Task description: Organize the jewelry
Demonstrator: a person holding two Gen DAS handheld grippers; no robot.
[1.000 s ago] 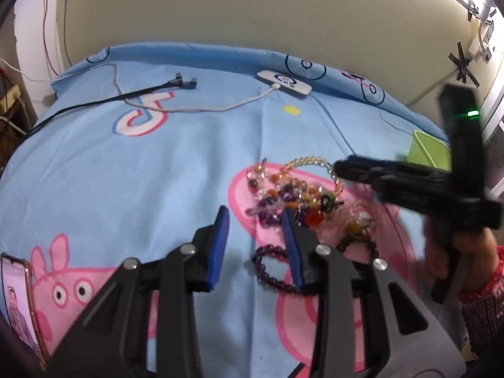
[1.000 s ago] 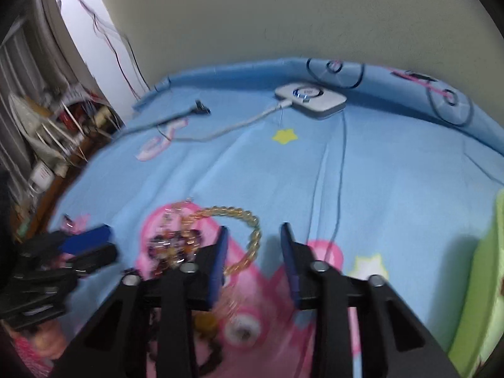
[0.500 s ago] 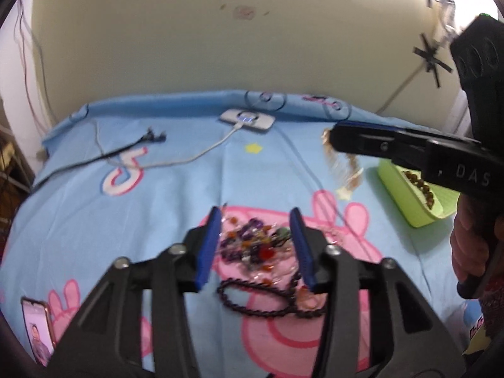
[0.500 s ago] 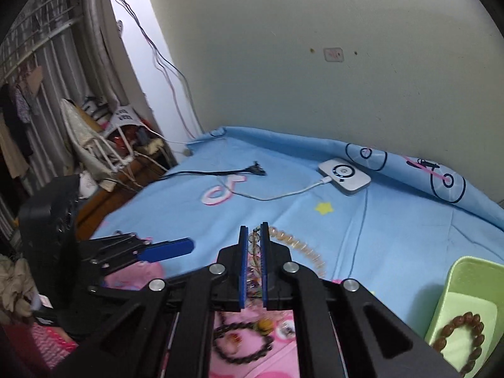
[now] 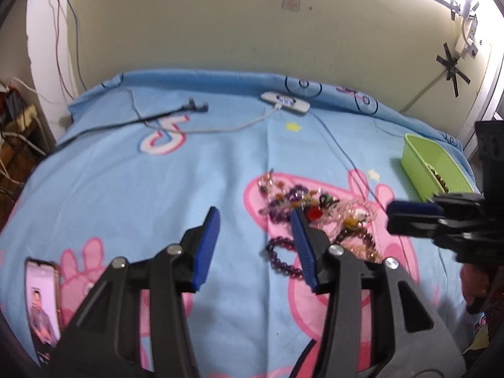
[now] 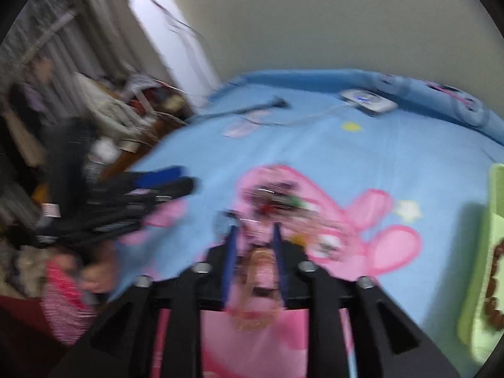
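One green tray [image 5: 419, 160], perhaps two bracelets inside

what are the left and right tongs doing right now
left tongs: open, holding nothing, above the bed.
right tongs: opening; blurred view, can't tell whether anything is held.

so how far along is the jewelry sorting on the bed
Early on. Done: one brown wooden bead bracelet lies in the lime green plastic tray. In hand: nothing clearly; the left gripper is open and empty, the right gripper has its jaws opening, with a blurred pale golden strand between them. Left: the tangled pile of coloured bead jewelry and the dark purple bead bracelet, both on the blue cartoon bedsheet.
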